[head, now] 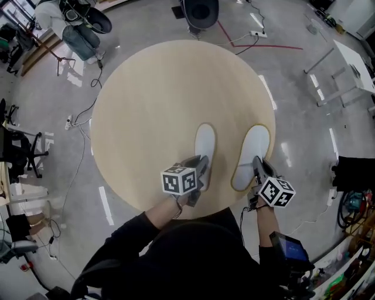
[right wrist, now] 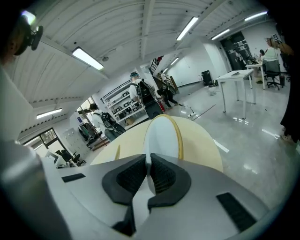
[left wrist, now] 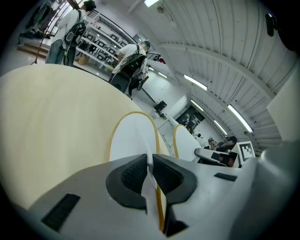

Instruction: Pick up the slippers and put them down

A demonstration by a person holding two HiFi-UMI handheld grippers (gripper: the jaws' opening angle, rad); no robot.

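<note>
Gripping both slippers at once, one per gripper. Head view, looking steeply down on a round pale-wood table [head: 146,105].

- Left gripper [head: 203,166]: jaws drawn in narrow, pinched on the heel edge of the left slipper [head: 205,145]. In the left gripper view the dark ribbed pads [left wrist: 132,174] press a thin white fold of that slipper [left wrist: 132,138] between them.
- Right gripper [head: 258,166]: same story. Jaws nearly together, clamped on the heel edge of the right slipper [head: 252,153]. The right gripper view shows the white edge caught between the pads [right wrist: 163,177], with the slipper [right wrist: 161,135] running away from the jaws over the table [right wrist: 199,140].
- Slippers: white, flat, with a tan-yellow rim. Side by side with a gap between them, toes pointing away from the person, over the near right part of the table. The right slipper's heel sits just at the table rim. Cannot tell whether the soles rest on the wood or hang just above it.
- From the left gripper view, the right slipper [left wrist: 186,143] shows just beyond the left one, and the right gripper [left wrist: 220,157] is behind it.
- Person's dark sleeves [head: 135,234] show at the bottom of the head view.
- Surroundings: glossy grey floor [head: 293,88], a dark chair [head: 200,12] past the far rim, a white desk [head: 357,64] at upper right.
</note>
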